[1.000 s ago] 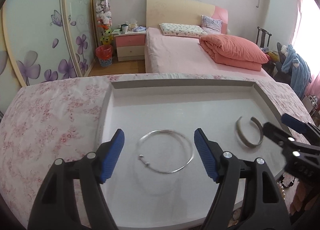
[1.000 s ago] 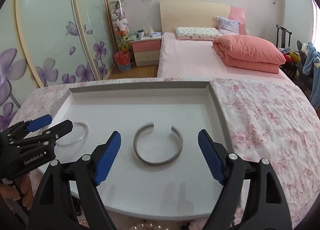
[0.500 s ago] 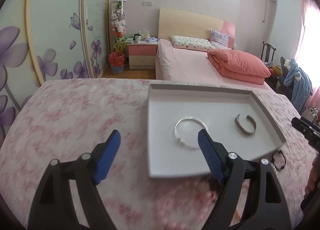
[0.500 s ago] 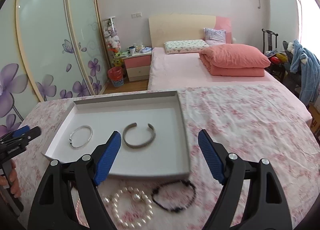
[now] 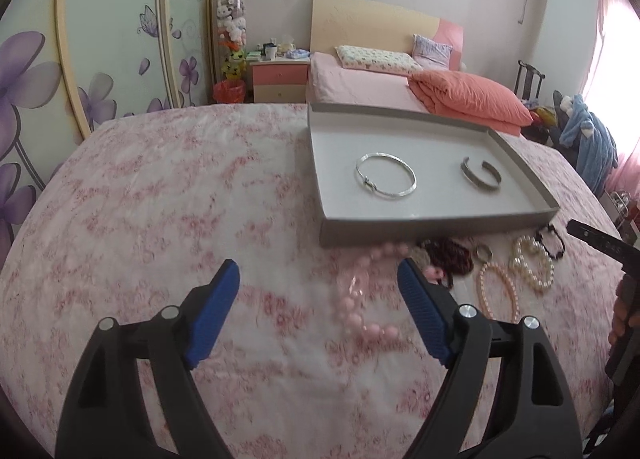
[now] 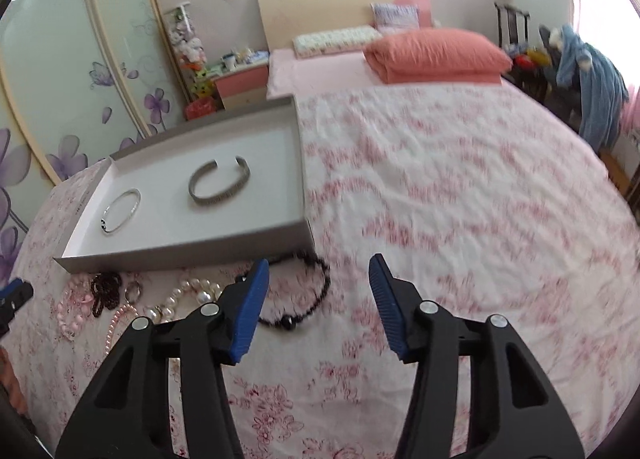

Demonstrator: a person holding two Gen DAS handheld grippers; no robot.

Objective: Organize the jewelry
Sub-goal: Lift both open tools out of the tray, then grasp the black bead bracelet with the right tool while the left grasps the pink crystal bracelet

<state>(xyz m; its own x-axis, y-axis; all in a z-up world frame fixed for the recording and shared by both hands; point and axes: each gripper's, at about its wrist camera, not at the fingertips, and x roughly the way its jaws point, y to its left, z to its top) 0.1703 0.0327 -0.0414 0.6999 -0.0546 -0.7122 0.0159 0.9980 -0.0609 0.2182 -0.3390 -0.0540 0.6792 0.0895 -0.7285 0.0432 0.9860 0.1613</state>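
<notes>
— Looking along the right gripper (image 6: 318,299), which loose piece lay closest to its blue-padded fingers (image 6: 250,309)?

— The black beaded bracelet (image 6: 298,291) did. It rested flat on the pink floral bedspread (image 6: 440,199), just in front of the shallow grey cardboard tray (image 6: 180,249), and the left of those fingers overlapped its ring in that view. The fingers stood spread apart, gripping nothing.

— And the left gripper (image 5: 318,313)?

— It was likewise released and empty. The pale pink bead necklace (image 5: 360,299) trailed between its fingers and a little ahead, nearer the right-hand one, its strand running roughly away from the camera toward the tray's front wall.

— Where was everything else?

— The thin silver bangle (image 5: 386,176) and the grey metal cuff (image 5: 480,178) already lay inside the tray, well apart from each other. Outside it, along the front wall, sat the white pearl bracelet (image 5: 534,259), a pink pearl strand (image 5: 498,291) and a dark red bead cluster (image 5: 452,257).

— So which hand was better placed?

— Judging by position, each had its own target: right for the black bracelet, left for the pink necklace, both needing a short drop forward and down. Motion blur left the exact gaps uncertain.
</notes>
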